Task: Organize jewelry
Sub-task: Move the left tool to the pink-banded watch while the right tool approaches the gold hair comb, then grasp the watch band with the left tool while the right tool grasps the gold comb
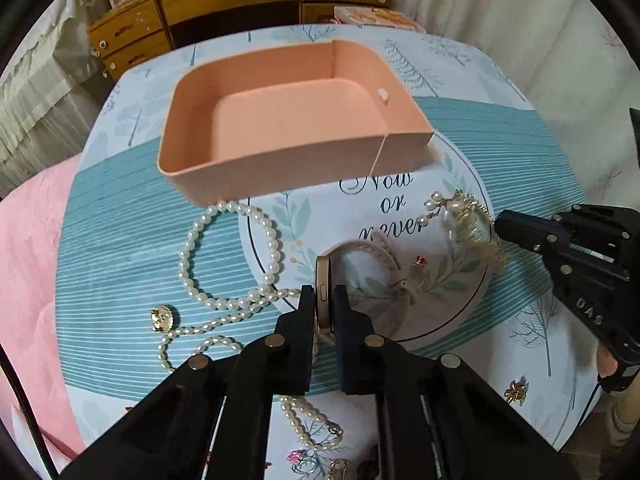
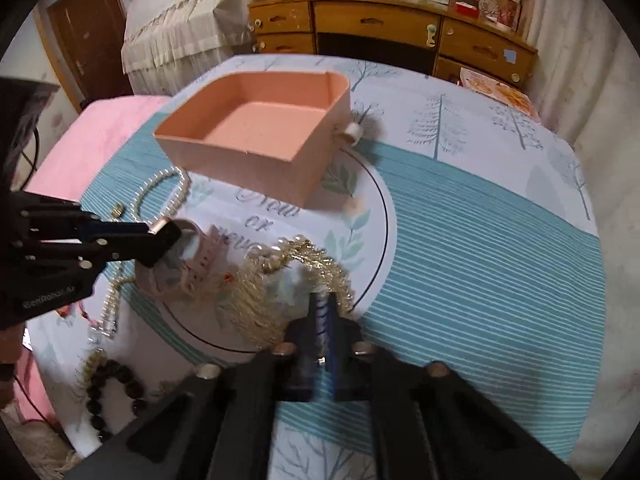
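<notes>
A peach-pink open box (image 1: 280,120) stands empty on the patterned tablecloth, also in the right wrist view (image 2: 256,128). My left gripper (image 1: 323,294) is shut on a rose-gold watch (image 1: 323,280) with a pale pink strap (image 1: 376,264), held just above the cloth; it shows in the right wrist view (image 2: 192,248). My right gripper (image 2: 324,300) is shut, its tips at a gold tinsel-like necklace (image 2: 288,276), seen in the left wrist view (image 1: 468,216); whether it grips the necklace I cannot tell. A pearl necklace (image 1: 224,256) lies left of the watch.
A gold brooch (image 1: 161,317), a small ring (image 1: 418,268), a bee pin (image 1: 516,390) and dark bead bracelet (image 2: 112,392) lie on the cloth. A small white roll (image 2: 354,133) sits by the box. A wooden dresser (image 2: 380,28) stands behind; pink bedding (image 1: 28,280) lies left.
</notes>
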A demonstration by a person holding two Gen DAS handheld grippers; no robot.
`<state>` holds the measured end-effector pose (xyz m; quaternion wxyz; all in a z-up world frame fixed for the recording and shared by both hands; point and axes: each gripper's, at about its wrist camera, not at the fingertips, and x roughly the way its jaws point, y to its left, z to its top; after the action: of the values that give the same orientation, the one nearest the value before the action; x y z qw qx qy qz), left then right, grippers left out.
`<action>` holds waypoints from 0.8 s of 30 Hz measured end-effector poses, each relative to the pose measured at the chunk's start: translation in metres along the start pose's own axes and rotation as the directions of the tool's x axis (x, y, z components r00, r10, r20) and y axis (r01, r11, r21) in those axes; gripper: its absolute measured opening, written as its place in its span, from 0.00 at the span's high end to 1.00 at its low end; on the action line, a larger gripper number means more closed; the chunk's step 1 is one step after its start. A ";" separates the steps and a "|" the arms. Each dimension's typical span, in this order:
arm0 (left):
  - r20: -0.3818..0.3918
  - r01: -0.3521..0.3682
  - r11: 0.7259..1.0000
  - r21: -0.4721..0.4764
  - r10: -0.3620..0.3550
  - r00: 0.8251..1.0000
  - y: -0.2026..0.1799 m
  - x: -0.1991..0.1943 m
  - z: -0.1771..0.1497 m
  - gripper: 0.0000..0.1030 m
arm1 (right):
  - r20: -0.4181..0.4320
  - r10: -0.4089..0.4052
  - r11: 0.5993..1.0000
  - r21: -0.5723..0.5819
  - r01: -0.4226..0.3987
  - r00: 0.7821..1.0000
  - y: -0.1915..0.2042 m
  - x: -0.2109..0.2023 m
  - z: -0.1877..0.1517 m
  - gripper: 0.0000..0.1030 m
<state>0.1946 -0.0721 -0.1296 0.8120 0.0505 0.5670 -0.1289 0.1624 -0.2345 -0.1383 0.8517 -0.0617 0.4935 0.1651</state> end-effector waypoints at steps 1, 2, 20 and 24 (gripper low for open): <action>0.003 0.000 1.000 0.000 0.000 1.000 0.000 -0.002 -0.001 0.95 | 0.008 -0.007 1.000 -0.001 0.007 1.000 0.001 -0.004 0.001 1.00; 0.006 -0.003 1.000 0.000 0.003 1.000 0.000 -0.003 0.000 0.95 | 0.014 -0.011 1.000 0.000 0.011 1.000 0.001 -0.007 0.001 1.00; -0.009 0.037 0.999 0.014 -0.037 0.999 -0.037 0.004 0.000 0.75 | 0.019 0.014 1.000 -0.002 -0.014 1.000 -0.011 0.015 -0.002 0.44; -0.037 0.025 1.000 -0.012 -0.026 0.999 -0.039 0.020 0.003 0.75 | 0.010 0.003 0.999 -0.042 -0.003 1.000 -0.005 0.029 -0.003 0.44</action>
<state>0.1929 -0.1137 -0.1447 0.8000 0.0410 0.5831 -0.1351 0.1752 -0.2331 -0.1652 0.8524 -0.0779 0.4858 0.1771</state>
